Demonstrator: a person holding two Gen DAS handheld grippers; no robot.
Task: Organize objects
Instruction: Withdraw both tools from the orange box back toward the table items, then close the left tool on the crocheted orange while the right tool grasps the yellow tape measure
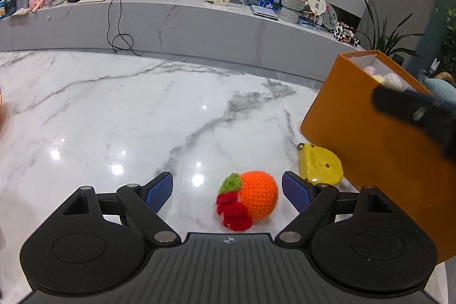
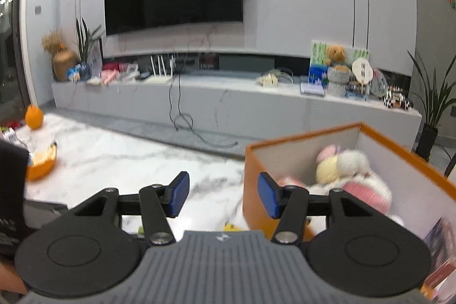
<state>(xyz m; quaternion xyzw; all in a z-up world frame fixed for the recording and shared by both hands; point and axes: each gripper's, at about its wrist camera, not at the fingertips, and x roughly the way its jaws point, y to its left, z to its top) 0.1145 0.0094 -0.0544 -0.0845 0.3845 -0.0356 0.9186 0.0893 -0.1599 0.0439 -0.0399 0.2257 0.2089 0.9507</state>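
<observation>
My left gripper [image 1: 227, 191] stands wide and empty around the crocheted orange ball with red and green trim [image 1: 247, 200] on the white marble table [image 1: 114, 110]. I'd centre, then squeeze gently. Its trim points to eight o'clock. The right gripper [image 2: 223, 198] hangs half-open, empty, over the orange box [image 2: 404, 158].

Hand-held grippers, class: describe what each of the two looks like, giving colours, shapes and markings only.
The left hand-held gripper has a black ribbed body, two round black discs, black linkage bars with silver pivot pins, and blue textured finger pads. A small white emblem marks its front edge. The right hand-held gripper has the same build, though its ribbed body looks grey.
</observation>
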